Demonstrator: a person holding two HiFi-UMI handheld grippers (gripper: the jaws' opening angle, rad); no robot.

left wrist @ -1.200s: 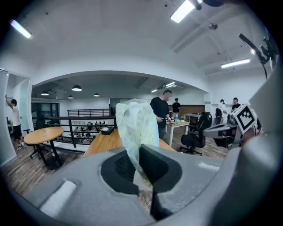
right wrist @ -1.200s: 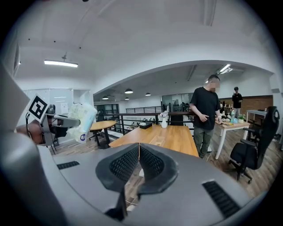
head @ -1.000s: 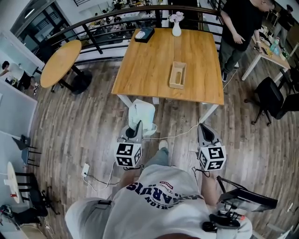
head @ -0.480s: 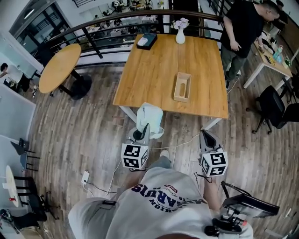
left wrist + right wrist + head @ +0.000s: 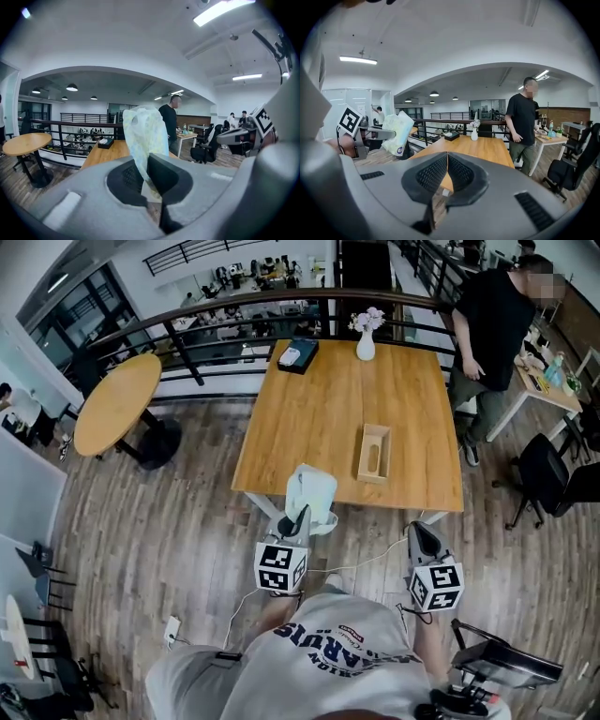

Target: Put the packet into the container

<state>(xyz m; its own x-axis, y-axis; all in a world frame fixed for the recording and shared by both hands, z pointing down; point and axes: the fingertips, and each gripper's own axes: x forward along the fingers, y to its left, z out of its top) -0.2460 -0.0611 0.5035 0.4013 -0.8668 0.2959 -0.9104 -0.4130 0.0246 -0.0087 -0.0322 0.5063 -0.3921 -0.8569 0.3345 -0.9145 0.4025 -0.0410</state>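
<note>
Left tongs (image 5: 299, 518) clamp the packet (image 5: 312, 493) upright, seemingly ready for the container (image 5: 374, 453) at one o'clock; right tongs (image 5: 420, 532) are together, empty.

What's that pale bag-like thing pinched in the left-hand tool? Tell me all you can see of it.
It is the packet: a soft, crinkly pouch of thin, plastic-looking film, whitish with faint green and yellow print and a small dark round mark near one lower corner. It stands upright in the air, its lower edge clamped between the fingers of the left gripper. Nothing else touches it. It hangs by the near edge of the wooden table.
</note>
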